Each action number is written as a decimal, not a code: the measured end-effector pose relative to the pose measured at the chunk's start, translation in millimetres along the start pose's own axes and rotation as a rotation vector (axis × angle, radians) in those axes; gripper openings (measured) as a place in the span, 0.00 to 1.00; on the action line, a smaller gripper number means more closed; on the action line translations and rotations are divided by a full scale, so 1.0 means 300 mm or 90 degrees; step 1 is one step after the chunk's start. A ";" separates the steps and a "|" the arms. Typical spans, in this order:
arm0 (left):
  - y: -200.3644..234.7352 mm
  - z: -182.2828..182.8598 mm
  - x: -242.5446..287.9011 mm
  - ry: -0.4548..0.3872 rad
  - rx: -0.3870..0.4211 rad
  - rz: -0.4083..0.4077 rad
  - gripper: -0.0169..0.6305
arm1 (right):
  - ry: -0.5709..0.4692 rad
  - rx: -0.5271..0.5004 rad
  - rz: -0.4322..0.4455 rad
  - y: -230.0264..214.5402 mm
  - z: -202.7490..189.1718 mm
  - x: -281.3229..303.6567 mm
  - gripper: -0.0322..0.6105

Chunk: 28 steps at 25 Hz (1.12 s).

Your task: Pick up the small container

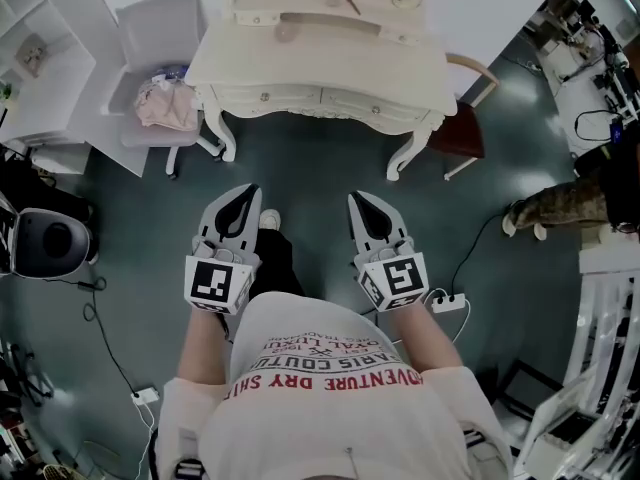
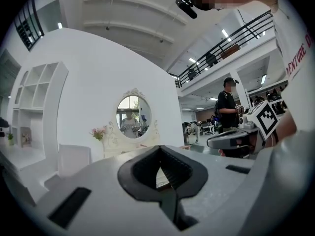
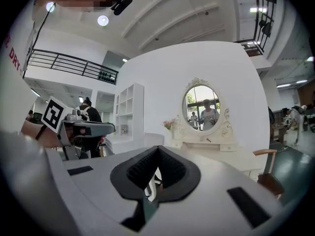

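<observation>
The small container is not something you can pick out for sure. If it is anywhere in view, it is among the few small items on the top of the dressing table (image 1: 320, 63). One is a pale round thing (image 1: 287, 32) near the middle of the top, but it is too small to identify.

Nothing of the pickup is done. Your left gripper (image 1: 244, 194) is clenched with nothing in it, and your right gripper (image 1: 362, 201) is too, its tips meeting on air. Both hover over the bare floor (image 1: 320, 158), well short of the table's front edge. The whole job is ahead: walk up, find the container, open a claw, close on it and lift.

The way straight ahead looks open. Mind the table's curved legs, the white chair (image 1: 160, 48) with the pink cloth (image 1: 165, 103) on your left, and the red-seated chair (image 1: 462, 128) at the table's right corner. A power strip (image 1: 448, 301) and its cables lie near your right side.
</observation>
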<state>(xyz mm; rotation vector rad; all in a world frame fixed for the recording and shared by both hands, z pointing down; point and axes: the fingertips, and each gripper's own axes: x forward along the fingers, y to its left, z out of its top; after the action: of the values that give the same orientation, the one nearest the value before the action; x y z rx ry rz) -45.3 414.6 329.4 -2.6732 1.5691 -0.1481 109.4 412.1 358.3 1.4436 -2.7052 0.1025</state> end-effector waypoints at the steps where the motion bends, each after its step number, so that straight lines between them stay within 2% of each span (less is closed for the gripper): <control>1: 0.031 -0.008 0.035 0.000 0.000 -0.002 0.04 | 0.001 0.002 -0.005 -0.015 -0.003 0.039 0.05; 6: 0.190 -0.012 0.229 -0.004 -0.007 -0.031 0.04 | 0.010 0.013 -0.036 -0.099 0.010 0.257 0.05; 19: 0.788 0.033 0.815 -0.006 -0.014 -0.094 0.04 | 0.014 -0.001 -0.093 -0.313 0.163 1.025 0.05; 28: 1.012 -0.027 1.070 0.026 -0.027 -0.111 0.04 | 0.033 0.005 -0.104 -0.436 0.163 1.328 0.05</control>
<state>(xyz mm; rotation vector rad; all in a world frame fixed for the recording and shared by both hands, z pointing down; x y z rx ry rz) -154.5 -13.7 333.1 -2.8547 1.3629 -0.1770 -4.5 5.7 351.0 1.6335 -2.5365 0.1393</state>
